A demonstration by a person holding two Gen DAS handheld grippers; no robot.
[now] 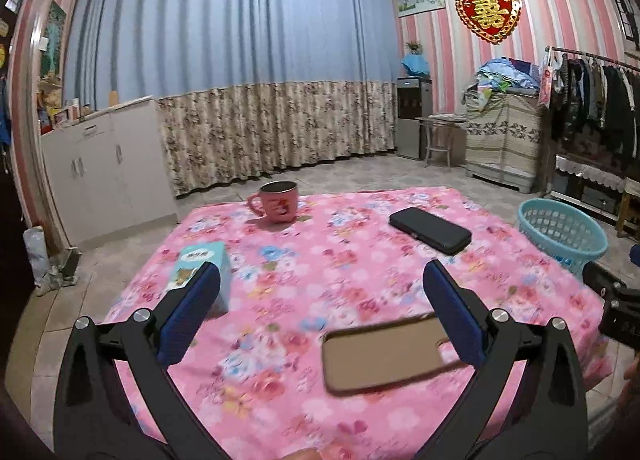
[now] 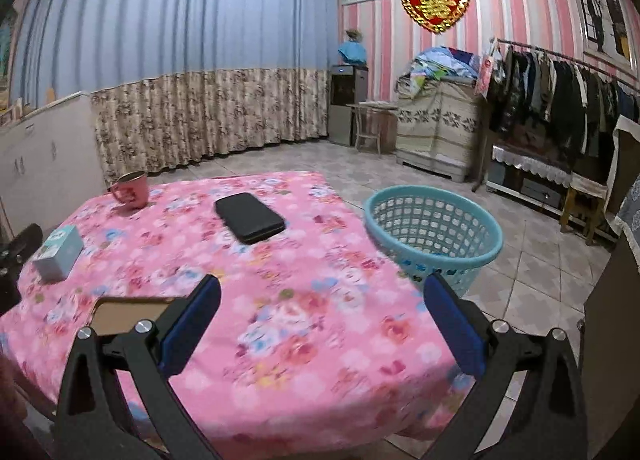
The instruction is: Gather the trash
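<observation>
Both grippers, left [image 1: 322, 314] and right [image 2: 322, 316], were held wide open and empty; the phone [image 2: 249, 217] could be mistaken for trash and binned in the basket [image 2: 434, 234].

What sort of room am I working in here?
Probably a lived-in bedroom or living room at home: a clothes rack hung with garments, full-wall curtains, and a table under a floral cloth.

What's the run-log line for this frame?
left claw: open, empty | right claw: open, empty | brown phone case: on table | basket: beside table
</observation>
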